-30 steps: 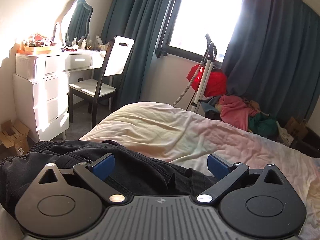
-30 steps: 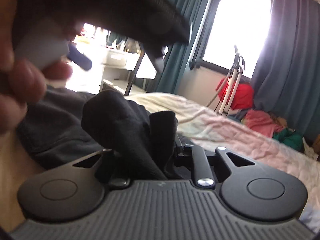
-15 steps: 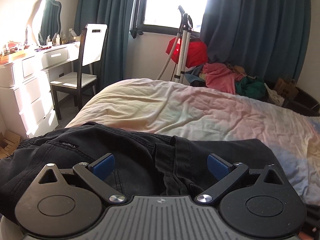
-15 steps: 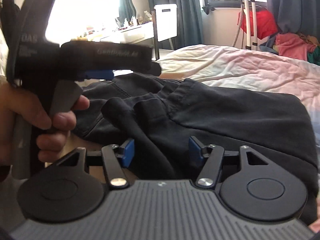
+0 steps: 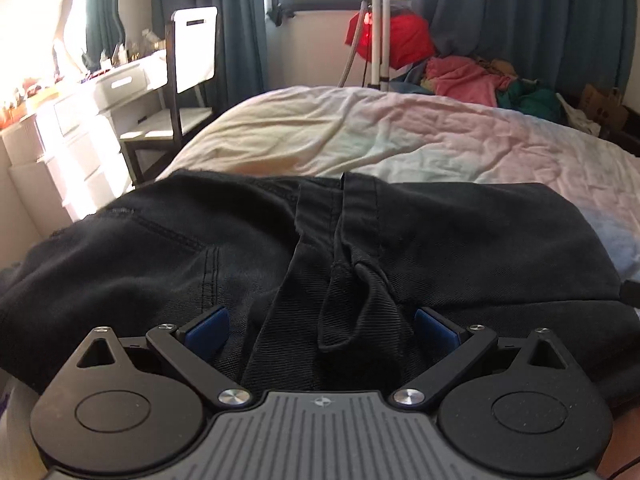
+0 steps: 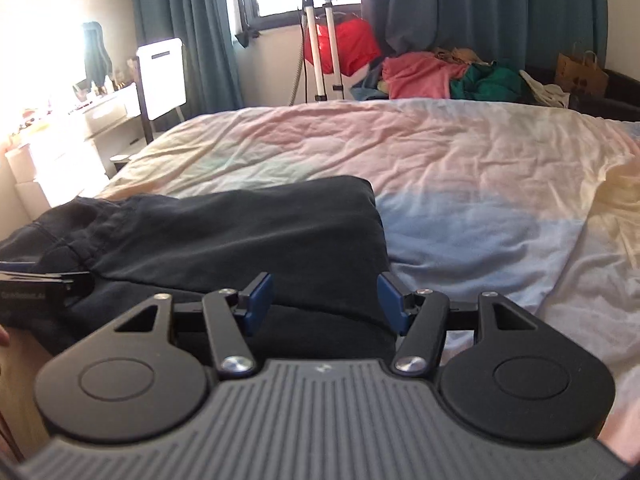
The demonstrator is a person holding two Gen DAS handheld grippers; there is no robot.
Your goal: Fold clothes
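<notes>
Black trousers (image 5: pixel 460 240) lie spread across the near edge of the pastel bed cover (image 5: pixel 400 136). My left gripper (image 5: pixel 322 328) hovers low over their middle, open wide, with the bunched crotch seam (image 5: pixel 348 280) between the blue pads (image 5: pixel 208 328) but not pinched. In the right wrist view the same trousers (image 6: pixel 240 232) end at a folded edge. There my right gripper (image 6: pixel 324 300) stands open over that right end, its pads clear of the cloth. The left gripper's black body (image 6: pixel 40 284) shows at the left edge.
A white dresser (image 5: pixel 80 120) with a mirror and a chair (image 5: pixel 188 80) stand to the left of the bed. Beyond the far edge are a garment steamer stand (image 6: pixel 320 40), a heap of coloured clothes (image 6: pixel 440 72) and dark curtains. Bare bed cover (image 6: pixel 480 160) stretches ahead and right.
My right gripper let go of the bunched black cloth, opened, and swung right to the trousers' right end. My left gripper sank closer to the trousers, staying open.
</notes>
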